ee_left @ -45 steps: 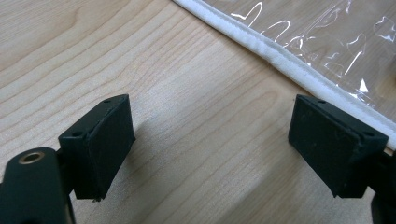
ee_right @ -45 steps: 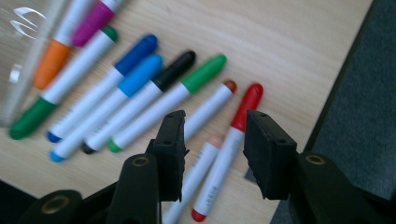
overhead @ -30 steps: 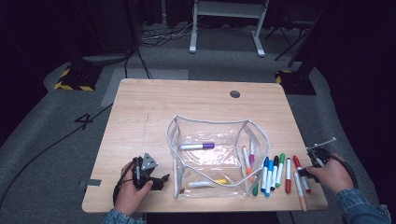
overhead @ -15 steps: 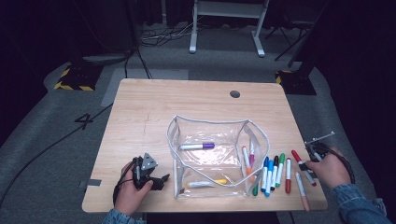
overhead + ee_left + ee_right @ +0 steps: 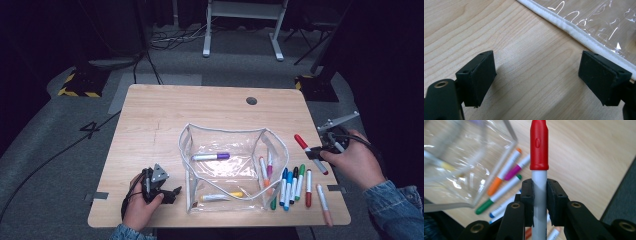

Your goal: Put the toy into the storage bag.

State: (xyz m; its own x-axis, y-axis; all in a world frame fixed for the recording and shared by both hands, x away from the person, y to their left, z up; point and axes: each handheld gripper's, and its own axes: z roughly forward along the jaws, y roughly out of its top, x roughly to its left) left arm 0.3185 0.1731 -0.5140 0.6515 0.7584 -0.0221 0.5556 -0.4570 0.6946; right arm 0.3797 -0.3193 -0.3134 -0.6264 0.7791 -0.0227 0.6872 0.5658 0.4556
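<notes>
red marker (image 5: 539,145) clamped in right claw (image 5: 539,202), seemingly above table (image 5: 584,157).

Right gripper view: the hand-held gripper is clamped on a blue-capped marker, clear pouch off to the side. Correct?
Not quite: the cap is red, not blue. The right gripper view shows the right hand-held gripper shut on the white barrel of a red-capped marker. The clear pouch does sit off to the side, as you said.

A red-capped white marker (image 5: 539,170), a clear pouch (image 5: 235,170) with white trim, on a pale wood-grain table (image 5: 160,120).
</notes>
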